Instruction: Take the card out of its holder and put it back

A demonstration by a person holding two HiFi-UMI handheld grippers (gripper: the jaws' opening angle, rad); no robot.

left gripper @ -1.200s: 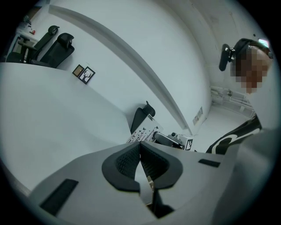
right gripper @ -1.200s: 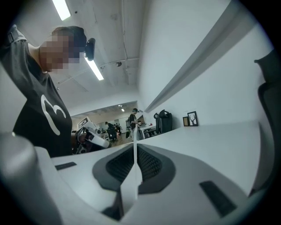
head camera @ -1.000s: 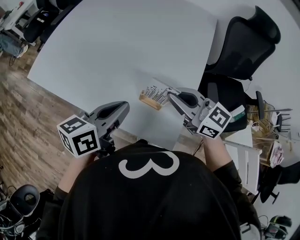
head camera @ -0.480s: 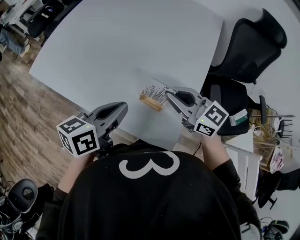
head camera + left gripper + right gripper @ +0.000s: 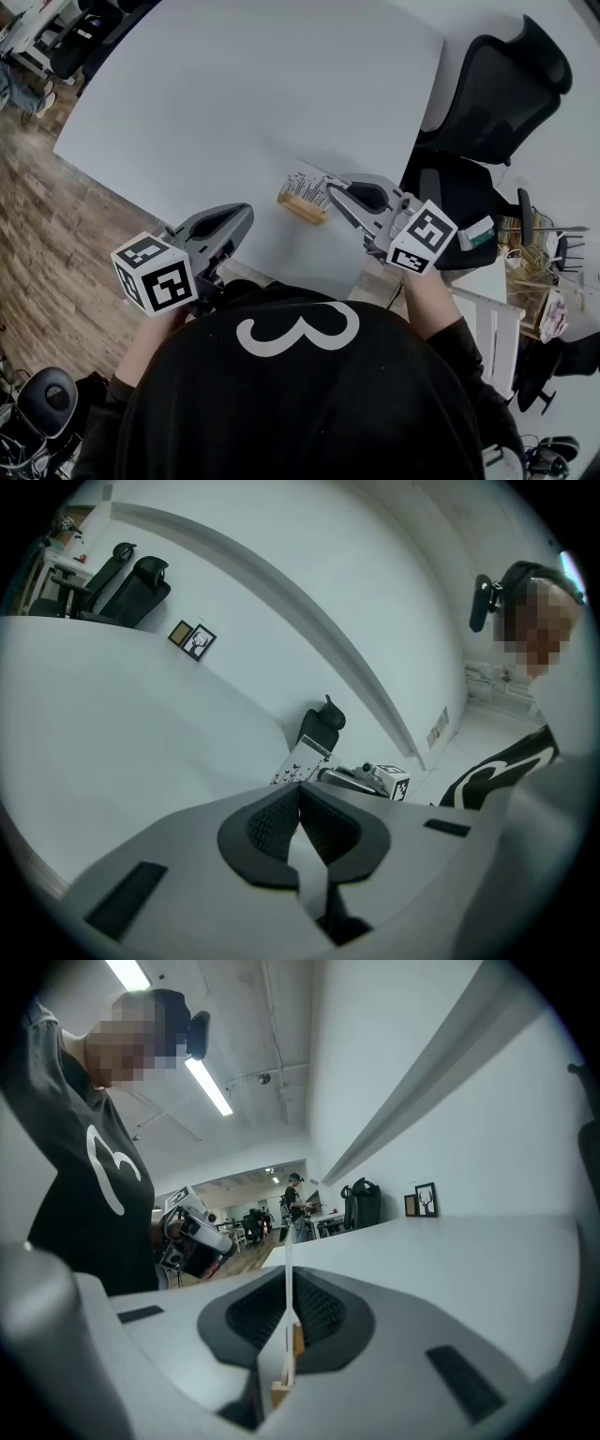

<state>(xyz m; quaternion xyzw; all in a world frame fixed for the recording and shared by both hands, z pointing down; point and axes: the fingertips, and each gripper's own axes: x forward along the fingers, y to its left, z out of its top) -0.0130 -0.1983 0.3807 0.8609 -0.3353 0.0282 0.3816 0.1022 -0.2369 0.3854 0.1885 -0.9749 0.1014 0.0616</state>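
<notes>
A white card (image 5: 310, 182) with small dark marks stands in a low wooden holder (image 5: 300, 205) near the front edge of the white table (image 5: 253, 84). My right gripper (image 5: 330, 192) reaches it from the right and is shut on its edge. In the right gripper view the card (image 5: 287, 1283) runs as a thin line between the pads, with the holder (image 5: 286, 1387) under it. My left gripper (image 5: 246, 215) hangs at the table's front edge, left of the holder, shut and empty. The left gripper view shows the card (image 5: 298, 765) and right gripper (image 5: 367, 778) ahead.
Black office chairs (image 5: 492, 89) stand at the table's right side. A cluttered white shelf (image 5: 534, 253) is further right. Wood floor (image 5: 47, 234) lies to the left. A small framed picture (image 5: 192, 639) stands at the table's far end.
Almost nothing has changed. The right gripper has shifted very slightly to the left at the card and stays closed on it. The left gripper holds still.
</notes>
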